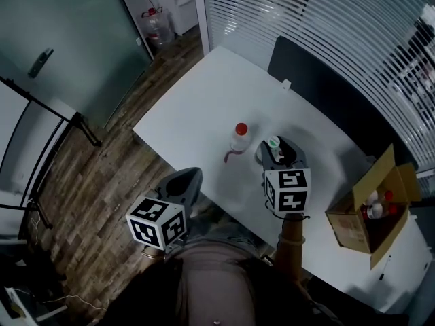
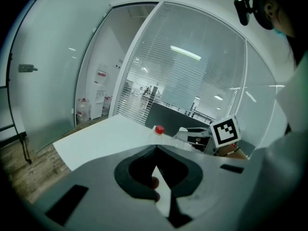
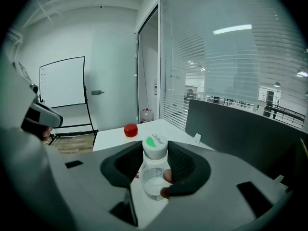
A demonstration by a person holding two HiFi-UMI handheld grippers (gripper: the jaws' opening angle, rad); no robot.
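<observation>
In a glass-walled office, a white table (image 1: 197,107) bears two bottles. The right gripper (image 1: 274,148) is clamped on the green-capped bottle (image 3: 154,170), and the red-capped bottle (image 1: 239,138) stands untouched just beside it. The left gripper (image 2: 155,153), jaws together and empty, hangs off the table's edge.

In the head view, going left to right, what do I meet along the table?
First the left gripper → red-capped bottle → green-capped bottle, clamped in the right gripper → open cardboard box.

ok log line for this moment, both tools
left tool: shut, empty, off the table | right tool: shut on green-capped bottle | red-capped bottle: upright on table | cardboard box: open, bottles inside
</observation>
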